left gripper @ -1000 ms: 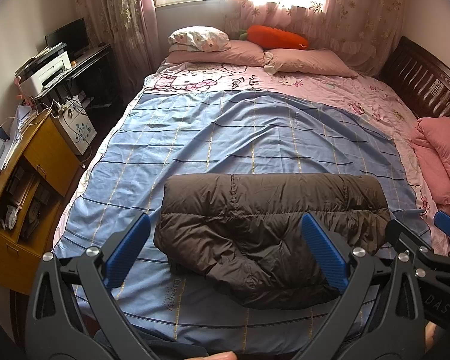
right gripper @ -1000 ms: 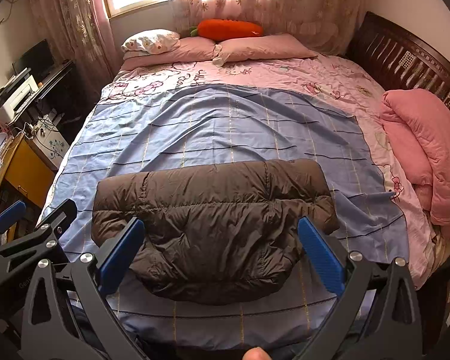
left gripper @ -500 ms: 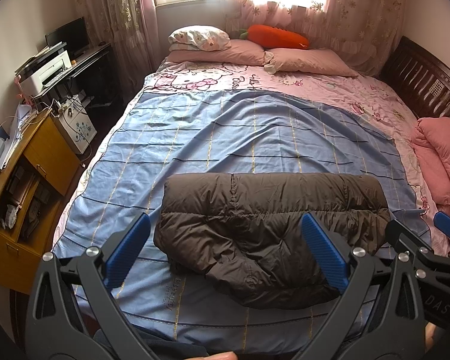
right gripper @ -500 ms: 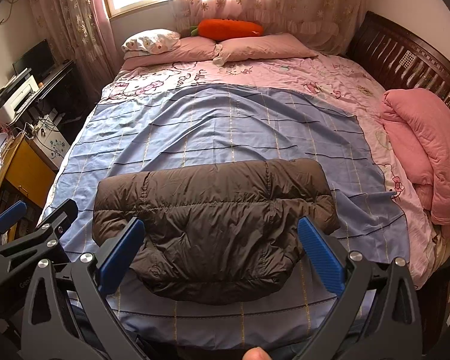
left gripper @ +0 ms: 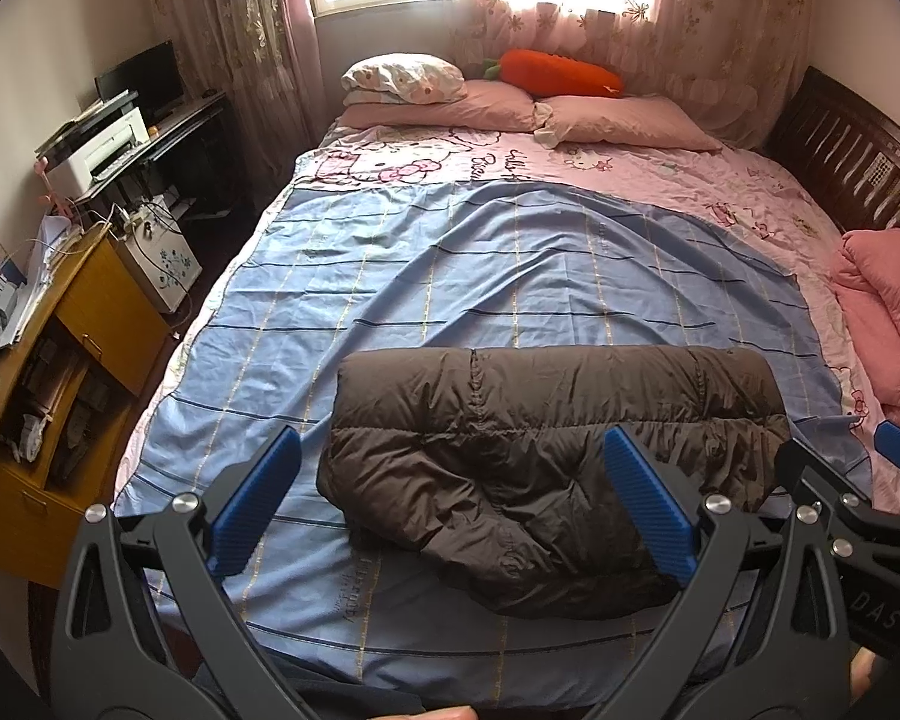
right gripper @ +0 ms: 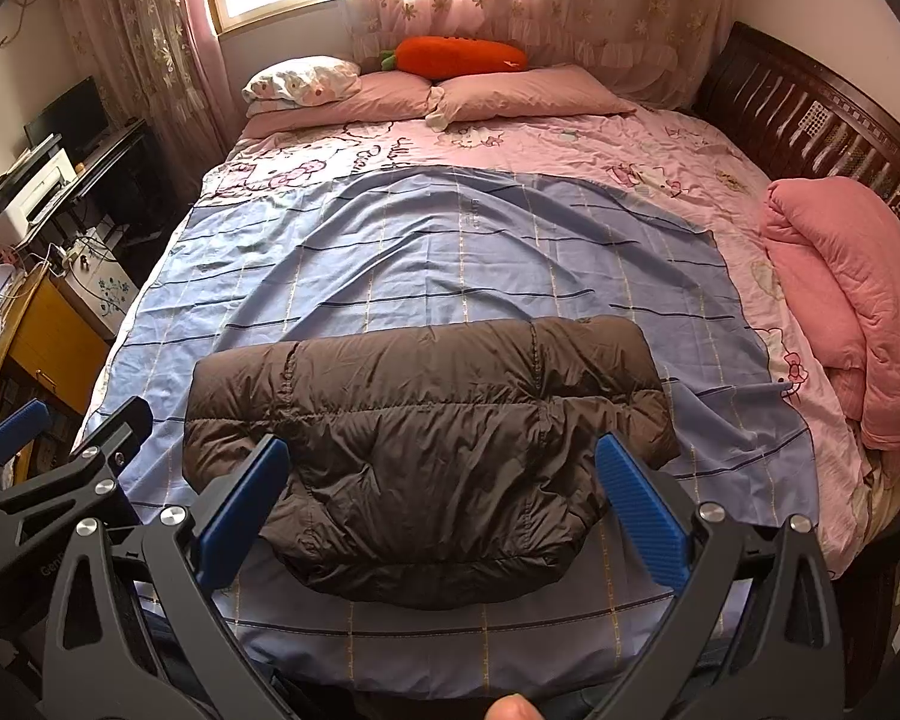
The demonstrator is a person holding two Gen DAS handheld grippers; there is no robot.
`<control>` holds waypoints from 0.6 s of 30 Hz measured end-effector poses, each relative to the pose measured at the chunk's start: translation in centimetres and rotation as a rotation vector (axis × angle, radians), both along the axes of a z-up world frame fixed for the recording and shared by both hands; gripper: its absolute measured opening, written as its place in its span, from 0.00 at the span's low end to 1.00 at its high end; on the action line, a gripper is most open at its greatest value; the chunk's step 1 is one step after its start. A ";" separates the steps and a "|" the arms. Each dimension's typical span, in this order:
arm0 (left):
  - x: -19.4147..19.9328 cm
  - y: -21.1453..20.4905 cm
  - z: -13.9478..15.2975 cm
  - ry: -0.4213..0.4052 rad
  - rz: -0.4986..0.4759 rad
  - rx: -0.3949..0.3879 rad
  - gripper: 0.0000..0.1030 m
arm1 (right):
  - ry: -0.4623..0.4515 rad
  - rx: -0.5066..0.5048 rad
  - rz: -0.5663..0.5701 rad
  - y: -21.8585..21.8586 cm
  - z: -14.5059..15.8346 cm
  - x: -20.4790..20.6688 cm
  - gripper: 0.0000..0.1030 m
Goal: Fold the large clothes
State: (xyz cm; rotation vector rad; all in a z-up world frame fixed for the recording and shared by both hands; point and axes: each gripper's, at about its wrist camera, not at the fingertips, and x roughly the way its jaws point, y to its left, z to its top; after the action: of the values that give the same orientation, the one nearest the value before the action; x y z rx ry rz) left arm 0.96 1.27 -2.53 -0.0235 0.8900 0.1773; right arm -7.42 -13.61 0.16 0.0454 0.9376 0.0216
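The left gripper (left gripper: 450,504) has its 2 blue ribbed fingers (left gripper: 645,507) spread wide, with nothing between them and nothing touched. The right gripper (right gripper: 444,501) is spread just as wide and is equally empty, held above the near edge of the bed (right gripper: 720,138). Each gripper shows at the edge of the other's view, so the 2 sit side by side.

The brown jacket (right gripper: 426,450) lies folded on the blue sheet (right gripper: 390,252), near the foot of the bed. It is puffy and quilted, its shiny fabric creased, with a straight far edge and a rounded near edge.

The blue sheet has thin dark and pale stripes forming a grid and is rumpled into long ridges. Beneath it is a pink cartoon-print sheet (left gripper: 600,162). At the head are 2 pink pillows (left gripper: 618,123), a white flowered pillow (left gripper: 399,75) and an orange carrot-shaped cushion (left gripper: 561,72). A thick pink quilt (right gripper: 840,282) is bunched at the right side against a dark wooden slatted bed frame (right gripper: 810,108).

On the left, an open yellow wooden cabinet (left gripper: 48,372) holds cluttered items too small to identify.
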 end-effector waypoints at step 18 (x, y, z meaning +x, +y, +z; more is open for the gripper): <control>0.2 -0.3 0.1 -0.002 0.000 -0.019 0.98 | 0.001 0.001 0.004 -0.1 0.0 0.0 0.99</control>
State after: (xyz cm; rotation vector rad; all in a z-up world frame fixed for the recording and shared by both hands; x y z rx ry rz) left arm 1.20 0.94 -2.47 -0.0412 0.8901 0.1693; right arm -7.40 -13.69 0.15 0.0451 0.9390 0.0256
